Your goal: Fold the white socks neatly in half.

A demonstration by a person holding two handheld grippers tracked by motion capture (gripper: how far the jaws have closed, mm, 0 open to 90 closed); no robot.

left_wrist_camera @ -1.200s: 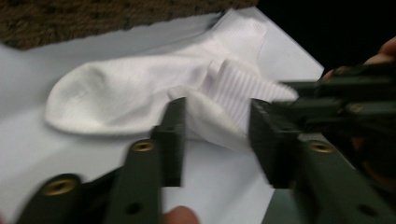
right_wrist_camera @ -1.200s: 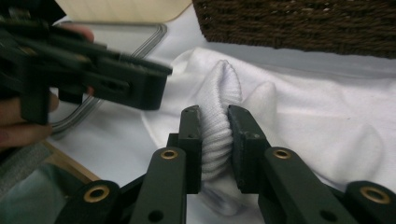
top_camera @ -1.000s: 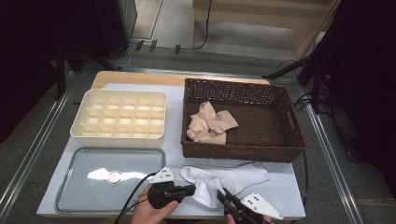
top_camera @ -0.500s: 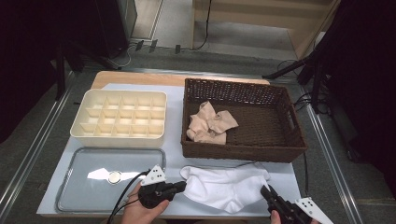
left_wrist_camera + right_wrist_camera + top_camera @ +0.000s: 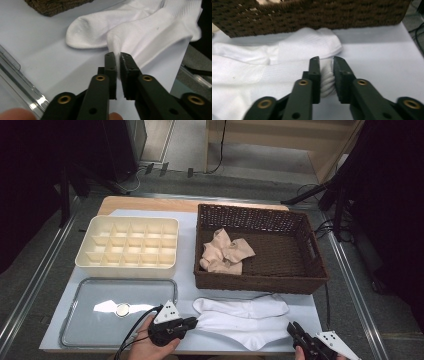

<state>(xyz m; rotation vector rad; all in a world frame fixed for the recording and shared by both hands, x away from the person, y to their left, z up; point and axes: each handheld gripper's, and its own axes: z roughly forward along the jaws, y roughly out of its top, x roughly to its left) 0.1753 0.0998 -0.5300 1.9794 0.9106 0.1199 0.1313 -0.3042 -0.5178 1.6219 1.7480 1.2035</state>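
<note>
Two white socks (image 5: 245, 320) lay flat on the table (image 5: 310, 312), just in front of the brown basket (image 5: 260, 282). The left gripper (image 5: 192, 322) pinched the toe of the near sock. The right gripper (image 5: 294, 332) pinched that sock's cuff. Both sets of jaws had just opened a little, but cloth was between the pads (image 5: 315, 75) on each side. Holding both ends probably kept the sock stretched and smooth. Tan socks (image 5: 225, 252) sat in the basket. A divided box (image 5: 127, 242) and a tray (image 5: 90, 320) waited to the left.
</note>
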